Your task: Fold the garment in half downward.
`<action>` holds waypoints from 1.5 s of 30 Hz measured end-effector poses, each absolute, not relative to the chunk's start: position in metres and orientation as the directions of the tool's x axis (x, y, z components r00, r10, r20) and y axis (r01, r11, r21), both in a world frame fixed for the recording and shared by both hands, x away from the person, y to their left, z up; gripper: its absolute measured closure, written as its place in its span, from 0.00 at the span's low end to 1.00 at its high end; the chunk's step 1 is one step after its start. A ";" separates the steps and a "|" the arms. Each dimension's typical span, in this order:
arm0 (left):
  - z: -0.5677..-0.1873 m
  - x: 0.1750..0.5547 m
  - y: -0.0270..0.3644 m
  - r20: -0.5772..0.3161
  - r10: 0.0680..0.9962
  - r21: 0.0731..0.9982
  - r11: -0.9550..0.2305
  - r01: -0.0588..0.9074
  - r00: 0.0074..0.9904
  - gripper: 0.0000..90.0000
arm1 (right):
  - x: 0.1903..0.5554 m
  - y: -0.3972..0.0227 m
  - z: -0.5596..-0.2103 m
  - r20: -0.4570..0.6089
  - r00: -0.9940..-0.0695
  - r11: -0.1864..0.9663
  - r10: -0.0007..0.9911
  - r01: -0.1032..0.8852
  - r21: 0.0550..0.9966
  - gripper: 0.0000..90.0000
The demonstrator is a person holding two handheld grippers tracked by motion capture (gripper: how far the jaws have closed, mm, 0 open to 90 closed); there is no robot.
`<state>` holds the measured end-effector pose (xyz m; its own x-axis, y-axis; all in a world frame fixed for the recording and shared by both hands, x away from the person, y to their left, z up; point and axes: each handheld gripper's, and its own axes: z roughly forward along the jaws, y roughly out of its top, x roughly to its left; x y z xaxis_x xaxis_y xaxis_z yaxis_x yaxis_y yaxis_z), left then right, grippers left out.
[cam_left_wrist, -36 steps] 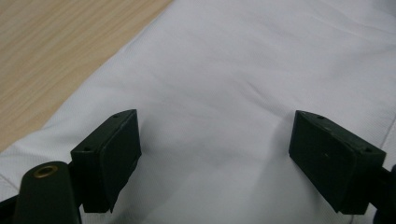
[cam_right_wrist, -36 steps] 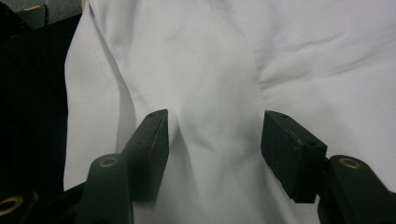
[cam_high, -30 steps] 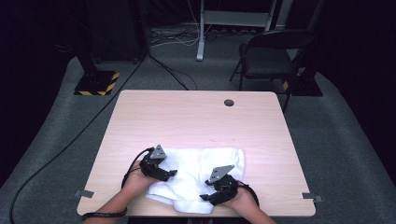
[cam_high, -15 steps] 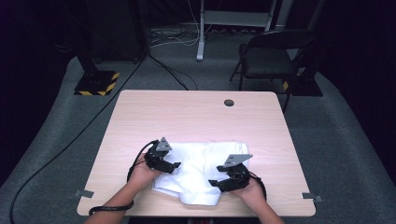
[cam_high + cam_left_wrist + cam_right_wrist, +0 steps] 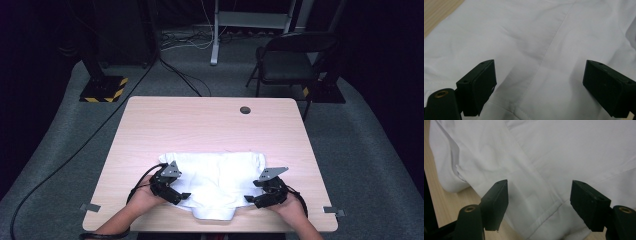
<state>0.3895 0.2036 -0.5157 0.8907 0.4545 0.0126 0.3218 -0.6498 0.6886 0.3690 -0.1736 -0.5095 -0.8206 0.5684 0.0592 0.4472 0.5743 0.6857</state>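
- A white garment [image 5: 217,180] lies flat and partly folded on the near half of the wooden table [image 5: 210,125], with its lower edge almost at the table border closest to the person
- The left gripper [image 5: 181,196] is at the left edge of the garment, low above the cloth; its jaws are spread wide and have just been opening further, and nothing is pinched between them
- In the left gripper view the garment [image 5: 536,45] is under the jaws, with one long seam that runs across it; a small corner of the table [image 5: 436,12] shows beyond the cloth
- The right gripper [image 5: 251,199] is at the right edge of the garment, its jaws also spread apart, and the pads do not press on the cloth
- In the right gripper view the garment [image 5: 564,155] lies below the jaws with a folded strip and a hem, and the bare table [image 5: 441,202] is just beside that edge
- A small dark round hole [image 5: 245,109] is in the table at the far side, well apart from the garment
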 end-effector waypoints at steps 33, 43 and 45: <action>-0.541 0.392 0.204 0.029 0.458 0.733 -0.614 0.293 0.888 0.12 | 0.386 -0.185 -0.529 0.008 -0.805 0.584 0.593 0.438 0.684 0.34; -0.539 0.387 0.205 0.027 0.451 0.715 -0.632 0.298 0.892 0.12 | 0.381 -0.184 -0.528 0.012 -0.809 0.591 0.588 0.440 0.676 0.36; -0.538 0.384 0.206 0.026 0.445 0.706 -0.642 0.299 0.895 0.12 | 0.379 -0.183 -0.527 0.013 -0.813 0.599 0.582 0.439 0.669 0.37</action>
<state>0.3844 0.2055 -0.5378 0.8952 0.4449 0.0262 0.2985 -0.6422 0.7060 0.3791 -0.1829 -0.5269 -0.8133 0.5817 0.0129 0.4392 0.5993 0.6693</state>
